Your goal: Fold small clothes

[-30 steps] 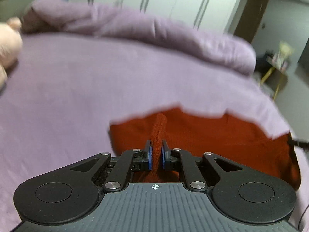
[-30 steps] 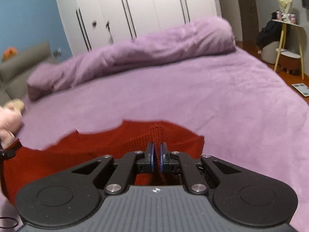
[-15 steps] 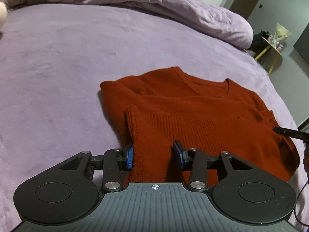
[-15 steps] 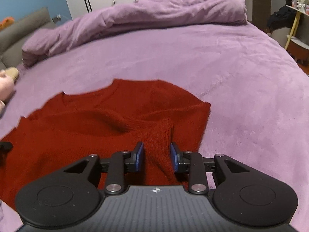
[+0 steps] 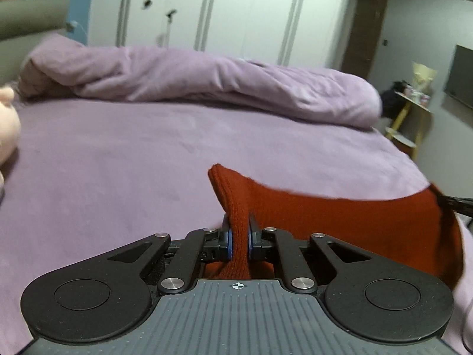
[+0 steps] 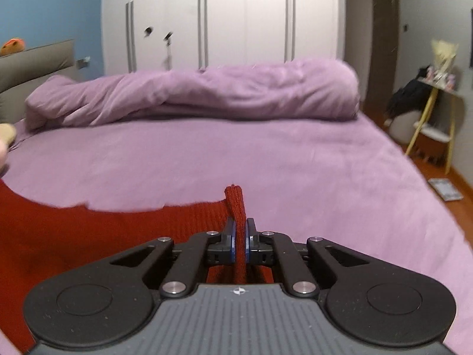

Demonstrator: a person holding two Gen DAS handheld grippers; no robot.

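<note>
One red sweater [image 5: 369,222], one rolled purple duvet [image 5: 207,80], one bed [image 6: 266,153], one yellow side table [image 6: 440,118]

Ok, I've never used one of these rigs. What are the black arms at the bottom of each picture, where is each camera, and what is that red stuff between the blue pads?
There is no robot here: a person holds a two-finger gripper in each hand, and a fisheye camera on each looks forward along its fingers. The black arms are the finger linkages.

One picture is from the left gripper, the other from the right gripper. Both pinch a fold of the same rust-red knitted sweater, which stretches between them above the purple bedsheet. Their jaws have just closed on it again, so each is shut on cloth.

Further back lies a rolled purple duvet, with white wardrobe doors behind. A pale soft toy sits at the left edge.
</note>
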